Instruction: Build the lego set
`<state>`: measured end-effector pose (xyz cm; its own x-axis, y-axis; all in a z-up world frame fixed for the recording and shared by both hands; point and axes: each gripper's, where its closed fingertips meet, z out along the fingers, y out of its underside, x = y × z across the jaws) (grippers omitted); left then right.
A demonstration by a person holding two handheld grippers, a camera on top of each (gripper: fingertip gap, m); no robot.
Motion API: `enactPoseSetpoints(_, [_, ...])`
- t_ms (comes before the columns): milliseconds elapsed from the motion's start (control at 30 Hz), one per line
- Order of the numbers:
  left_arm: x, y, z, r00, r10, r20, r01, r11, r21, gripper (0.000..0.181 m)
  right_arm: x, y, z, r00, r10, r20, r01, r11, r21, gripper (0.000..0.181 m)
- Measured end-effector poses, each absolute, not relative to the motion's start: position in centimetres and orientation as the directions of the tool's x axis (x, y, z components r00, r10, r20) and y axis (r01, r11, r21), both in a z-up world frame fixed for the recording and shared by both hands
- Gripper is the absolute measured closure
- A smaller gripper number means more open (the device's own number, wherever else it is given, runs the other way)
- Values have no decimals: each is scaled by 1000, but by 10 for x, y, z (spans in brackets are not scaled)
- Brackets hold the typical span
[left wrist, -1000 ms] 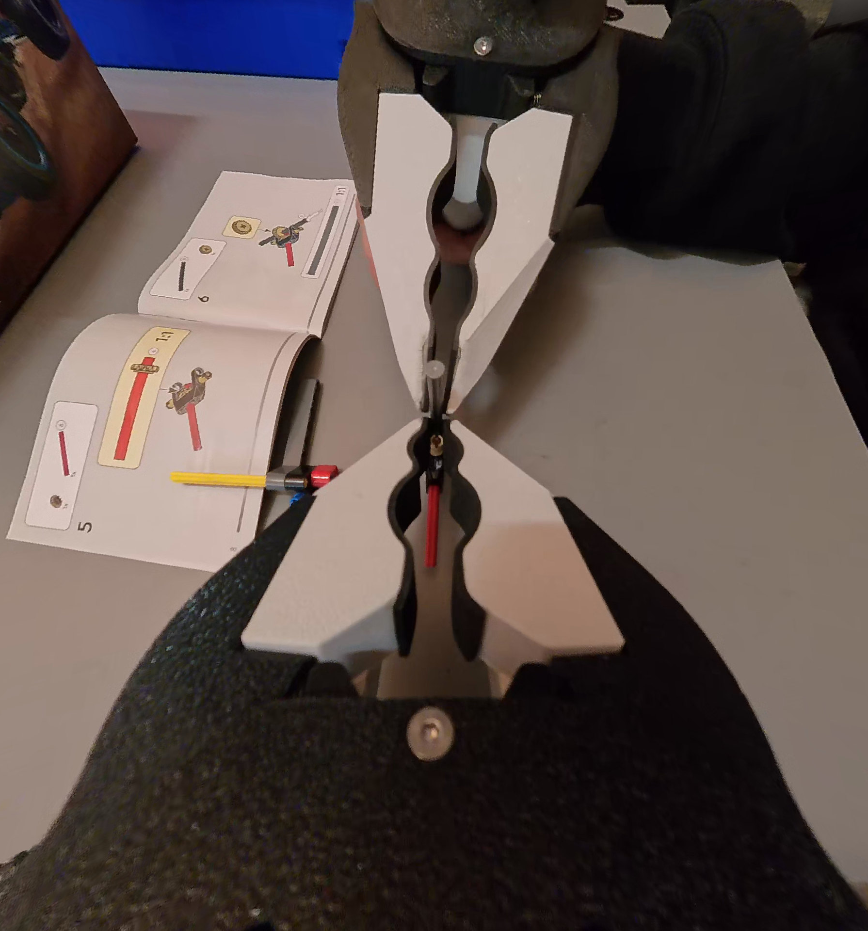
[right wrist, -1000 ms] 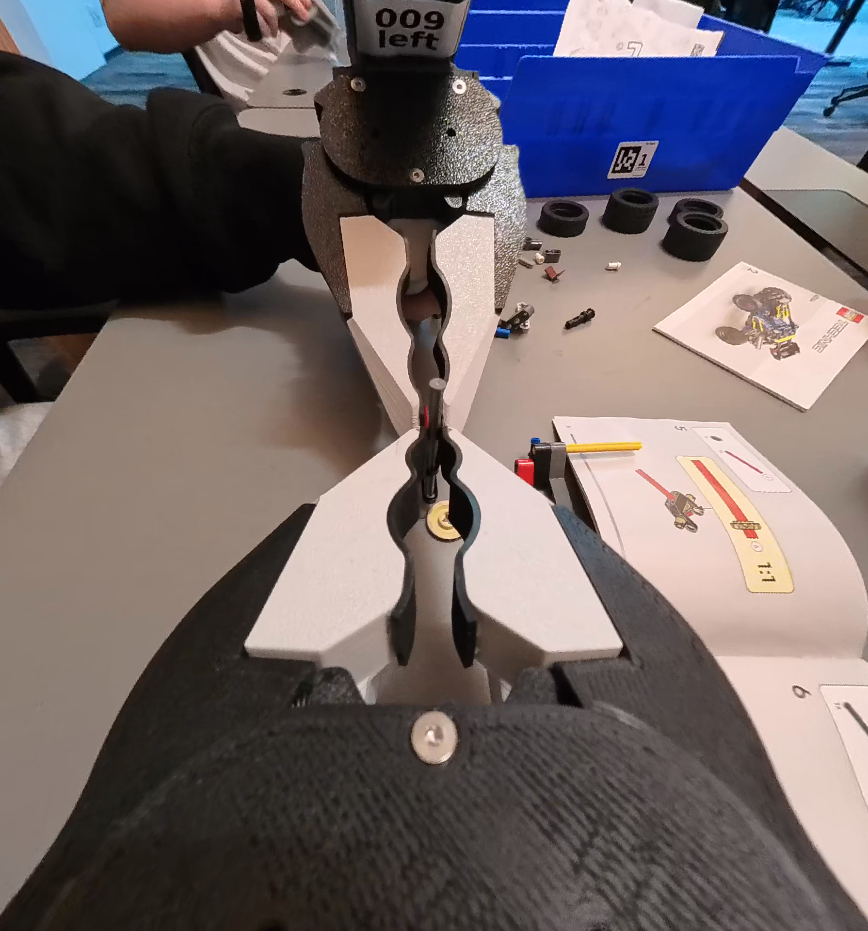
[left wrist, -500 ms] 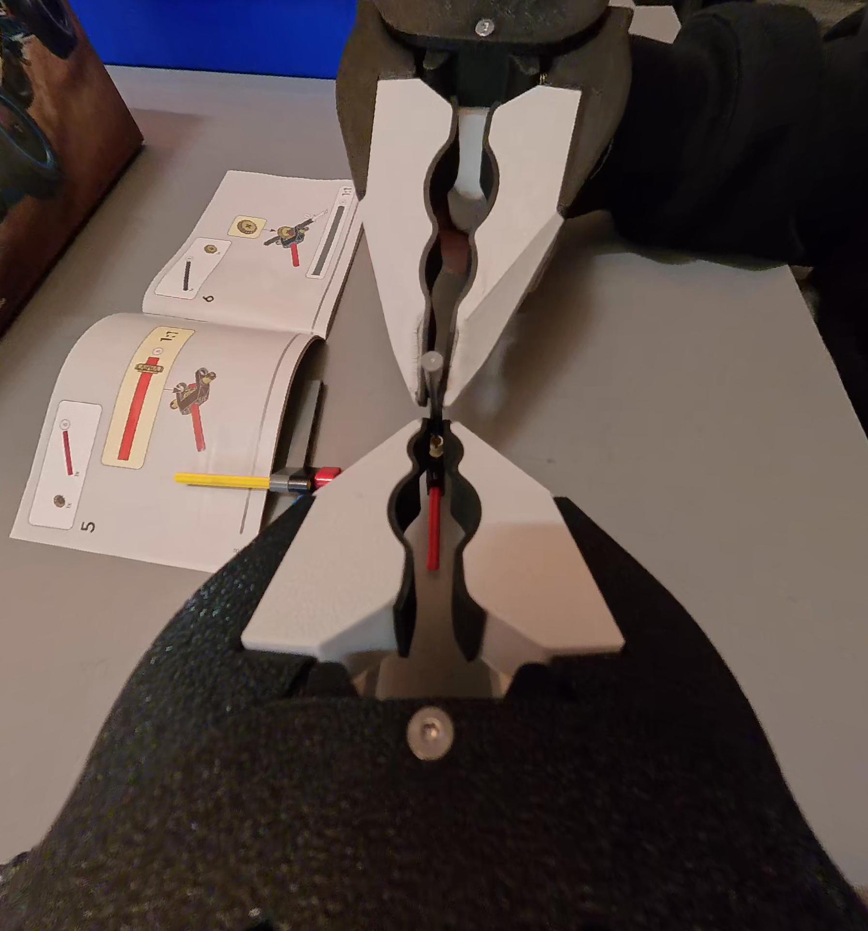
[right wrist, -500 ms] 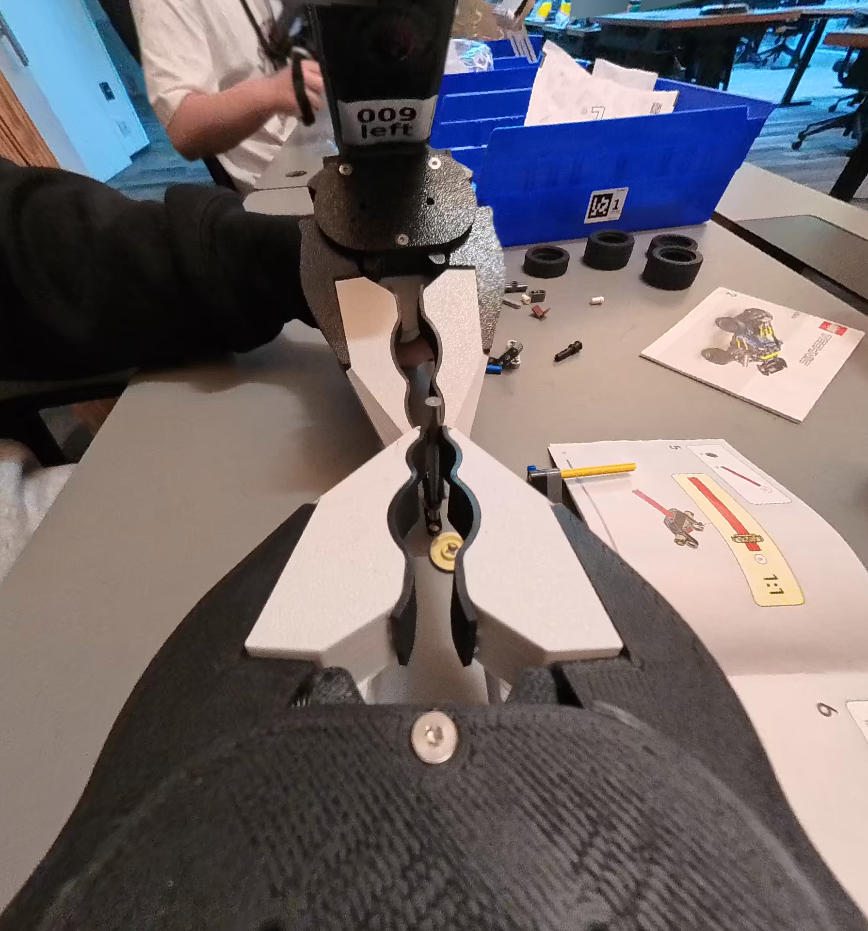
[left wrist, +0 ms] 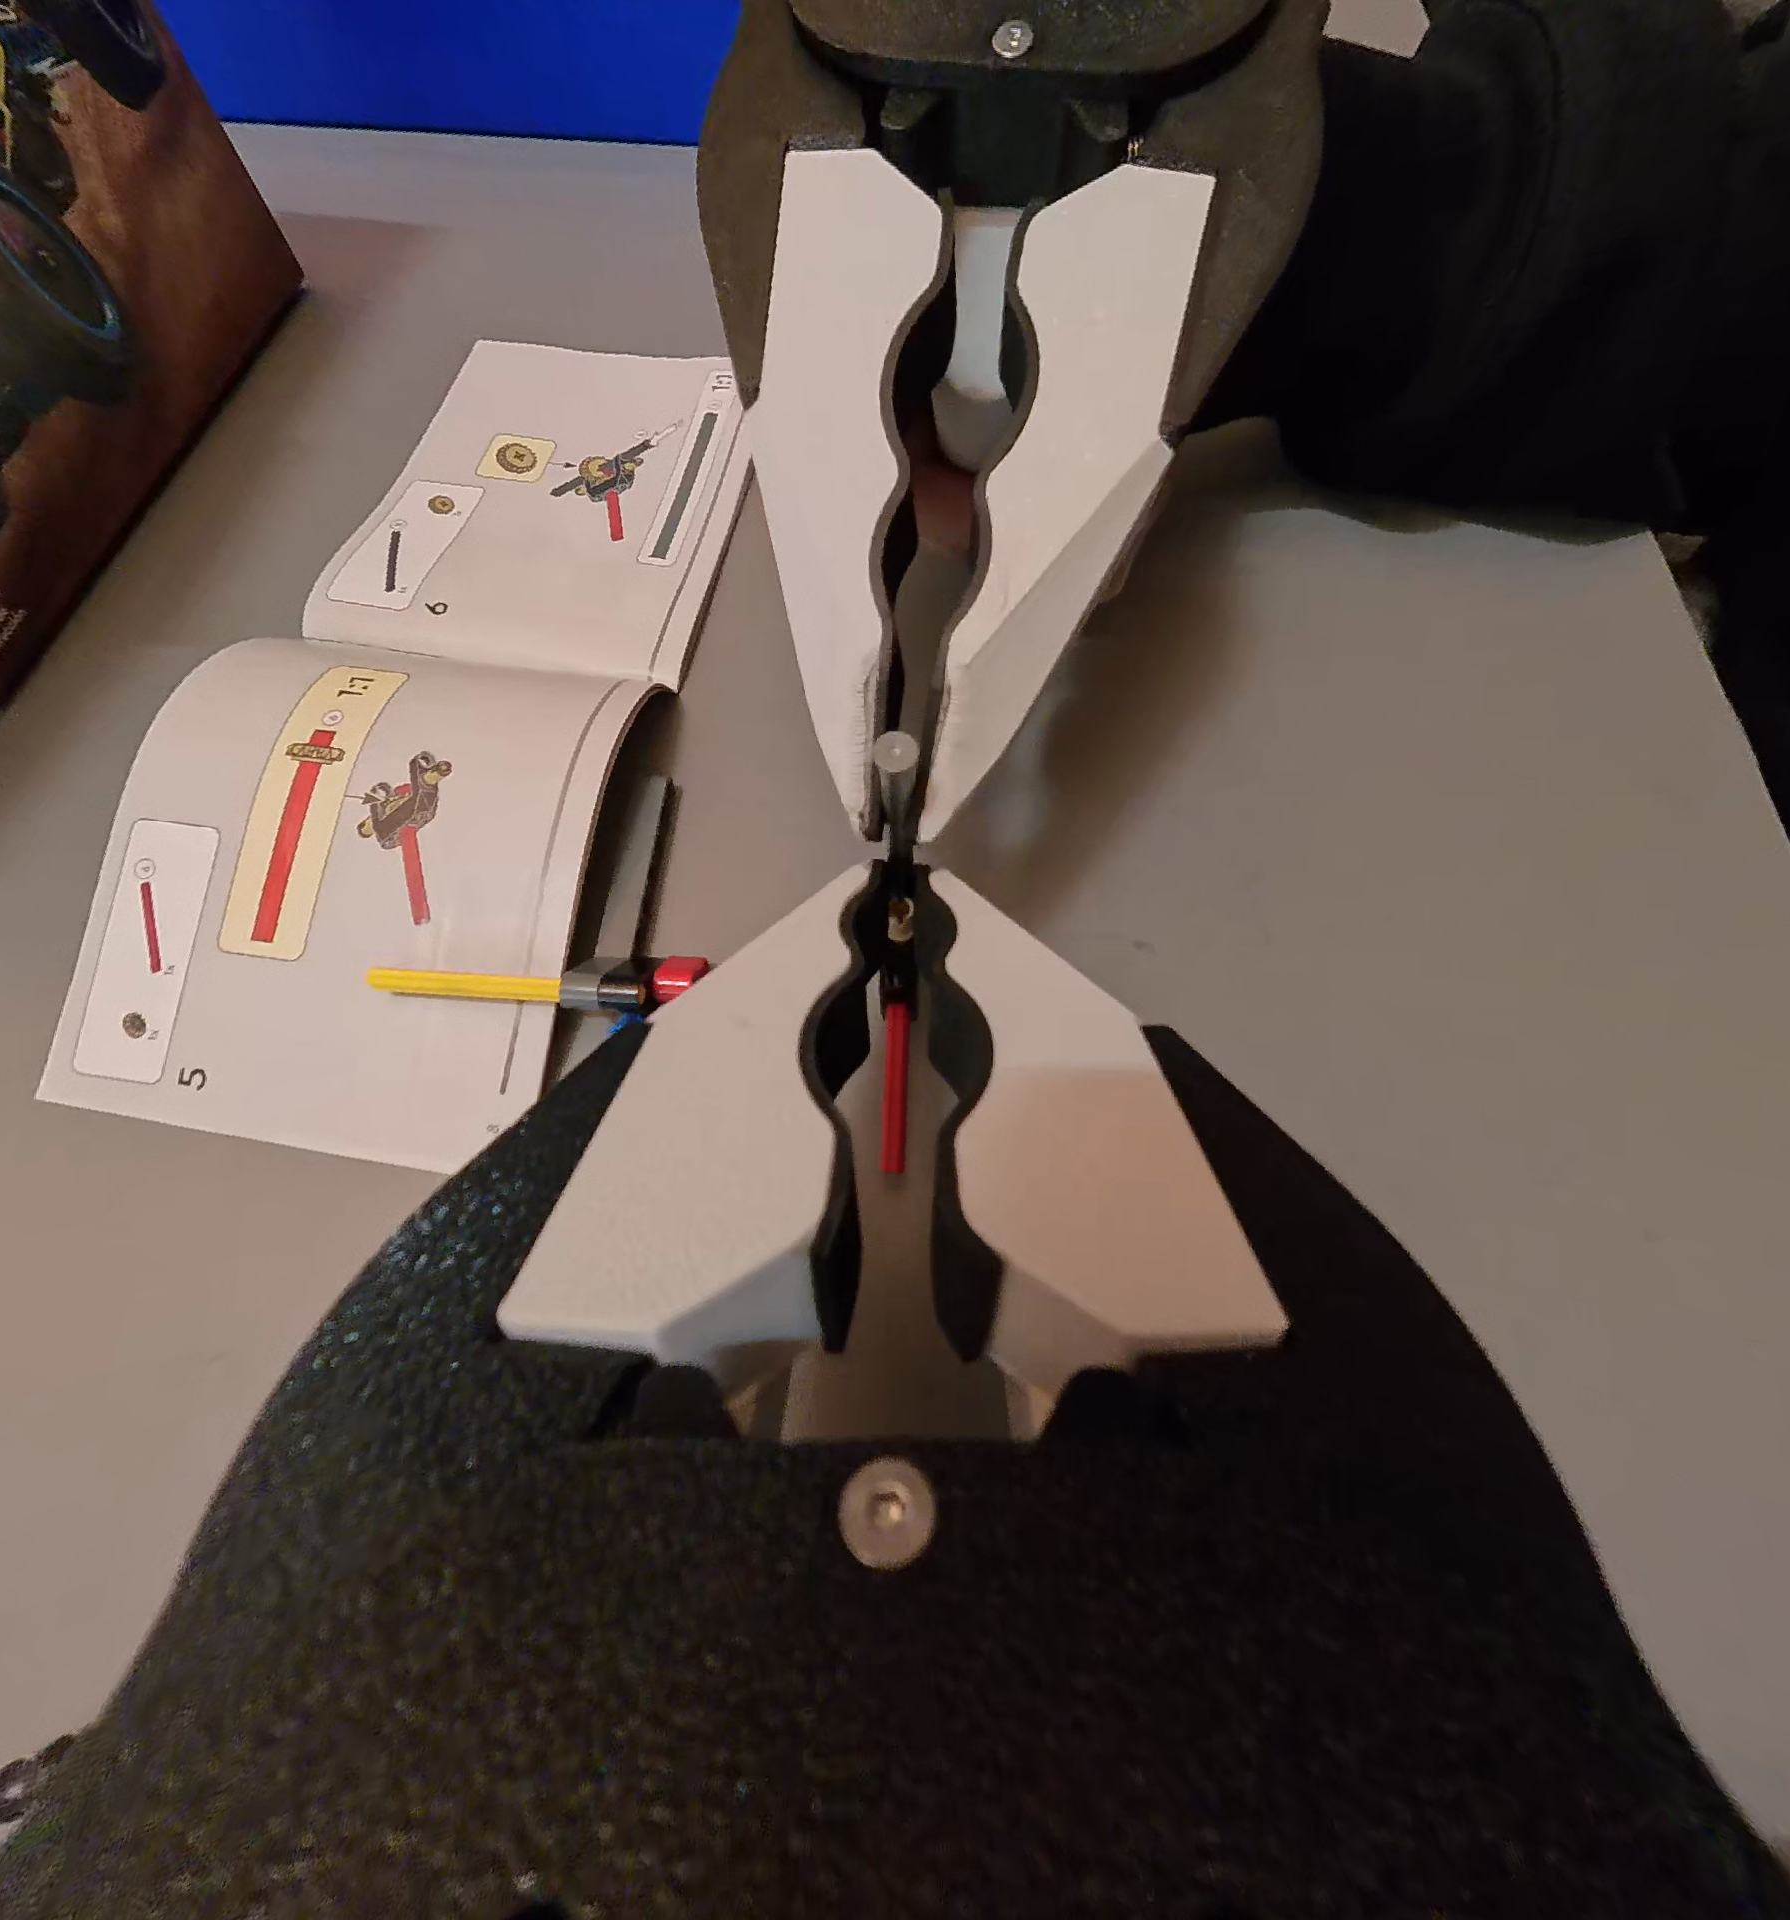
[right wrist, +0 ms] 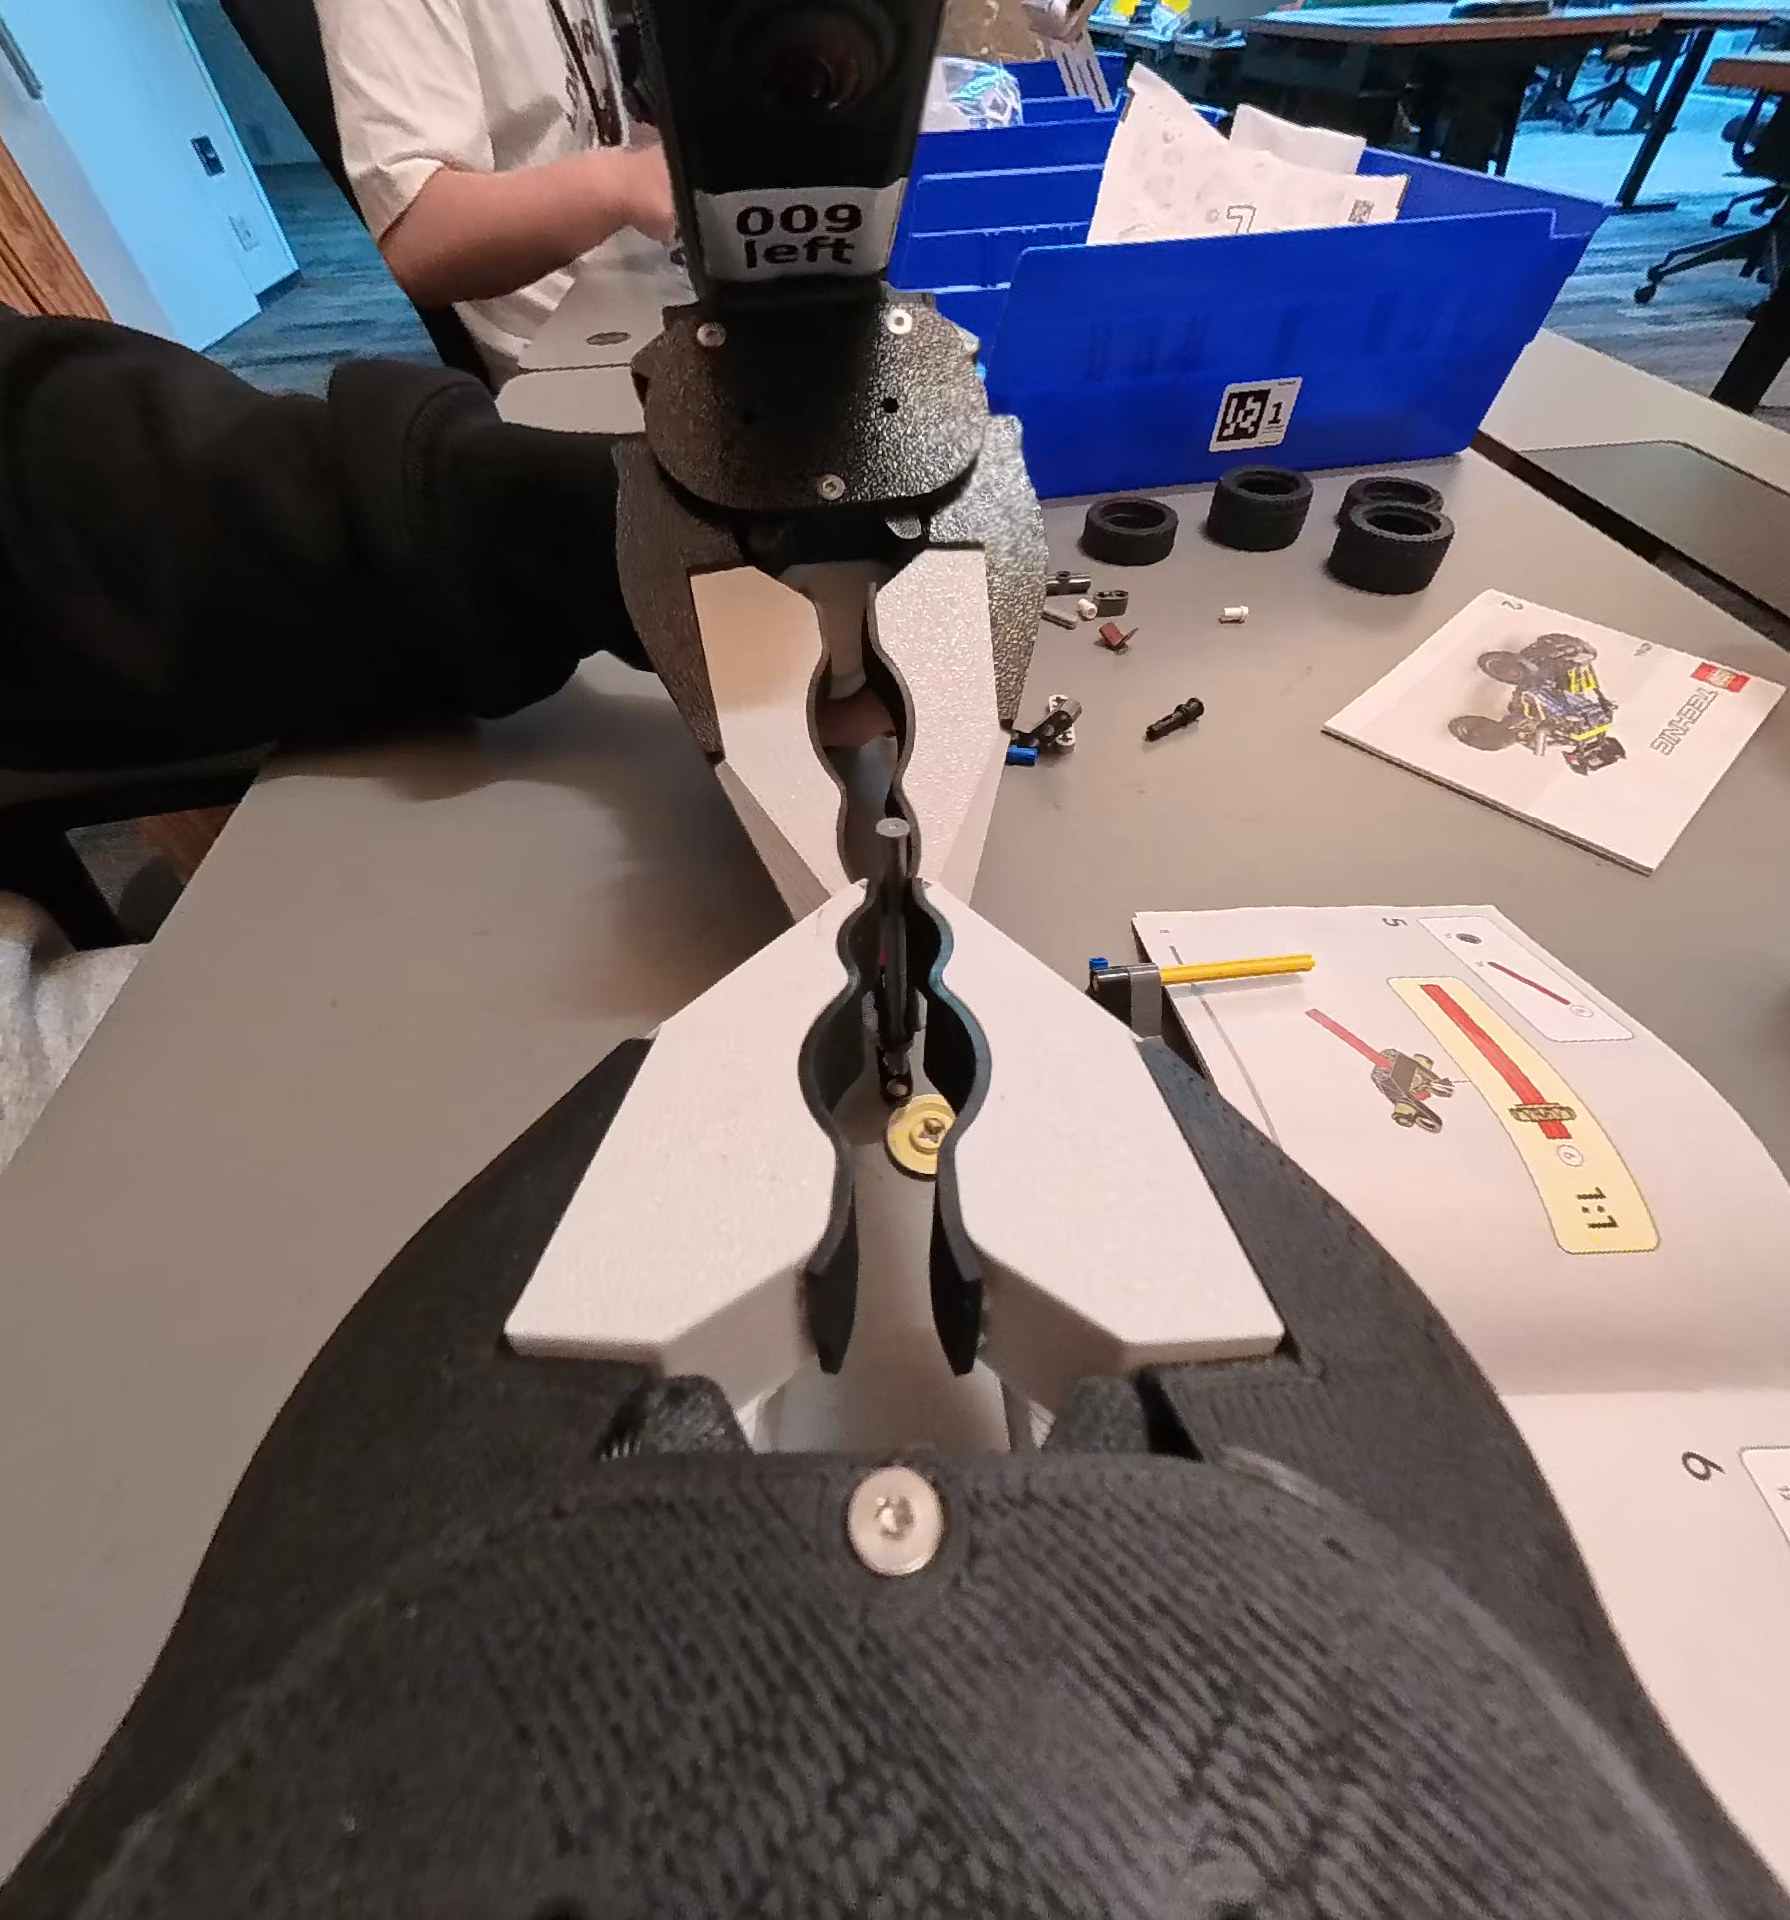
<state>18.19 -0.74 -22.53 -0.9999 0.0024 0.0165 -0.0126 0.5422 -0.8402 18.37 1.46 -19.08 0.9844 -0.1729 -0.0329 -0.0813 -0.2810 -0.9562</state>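
In the left wrist view my left gripper [left wrist: 896, 878] is shut on a small black assembly [left wrist: 899, 914] with a red axle [left wrist: 896, 1091] that runs back between the fingers. My right gripper [right wrist: 891, 896] is shut on a dark grey axle [right wrist: 891, 935] that points at the left gripper. The two grippers meet tip to tip above the grey table [left wrist: 1390, 935], and the axle's end [left wrist: 896, 753] shows between the right fingers. A tan gear [right wrist: 922, 1132] shows in the gap between the right fingers, just behind the axle's near end. I cannot tell whether it sits on the axle.
An open instruction booklet [left wrist: 351, 831] lies on the table, with a yellow axle in a grey connector [left wrist: 538, 985] on its edge. The set's box [left wrist: 60, 312] stands nearby. Several black tyres [right wrist: 1260, 509], loose small parts [right wrist: 1099, 613], a second booklet [right wrist: 1556, 727] and blue bins [right wrist: 1286, 312] lie beyond. A person [right wrist: 475, 156] sits behind. Left and right tips are no more than a few centimetres apart.
Both grippers stay shut and tip to tip. The right wrist view has tilted upward and shows more of the room. The tan gear has dropped slightly back from the axle's end.
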Motion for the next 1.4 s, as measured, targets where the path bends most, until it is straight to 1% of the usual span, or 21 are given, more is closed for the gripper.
enactPoseSetpoints(400, [182,-7,-225,-1000,1,23,-19,542,-840,179,183,11,-192,984,-173,-38,-88,-293,-952,179])
enactPoseSetpoints(467, [182,-7,-225,-1000,0,20,-17,541,-841,179,187,-5,-214,981,-192,18,-70,-444,-893,162])
enactPoseSetpoints(533, [181,-7,-225,-1000,0,18,-15,542,-840,180,187,-20,-241,979,-172,106,-20,-602,-798,159])
enactPoseSetpoints(567, [181,-7,-225,-1000,2,17,-14,543,-840,179,188,-22,-249,977,-163,134,-3,-645,-764,156])
enactPoseSetpoints(633, [181,-7,-225,-1000,2,23,-18,543,-840,180,189,-16,-252,974,-153,167,26,-659,-751,153])
enactPoseSetpoints(700, [182,-7,-225,-1000,0,27,-23,543,-840,180,185,-10,-253,982,-134,136,16,-652,-758,155])
enactPoseSetpoints(900, [183,-7,-225,-999,-7,34,-32,543,-839,179,188,-5,-254,986,-121,117,9,-655,-756,163])
enactPoseSetpoints(1200, [183,-7,-225,-999,-9,39,-38,542,-839,180,189,-6,-254,984,-125,124,12,-656,-755,164])
enactPoseSetpoints(1267, [183,-7,-225,-999,-8,40,-38,542,-839,180,190,-8,-253,983,-125,138,23,-653,-757,172])
enactPoseSetpoints(1333, [183,-7,-225,-999,-8,39,-37,542,-839,180,189,-9,-244,984,-131,120,16,-609,-793,180])
enactPoseSetpoints(1400, [183,-7,-226,-999,-5,39,-36,542,-839,180,188,-11,-238,985,-135,107,10,-579,-815,181])
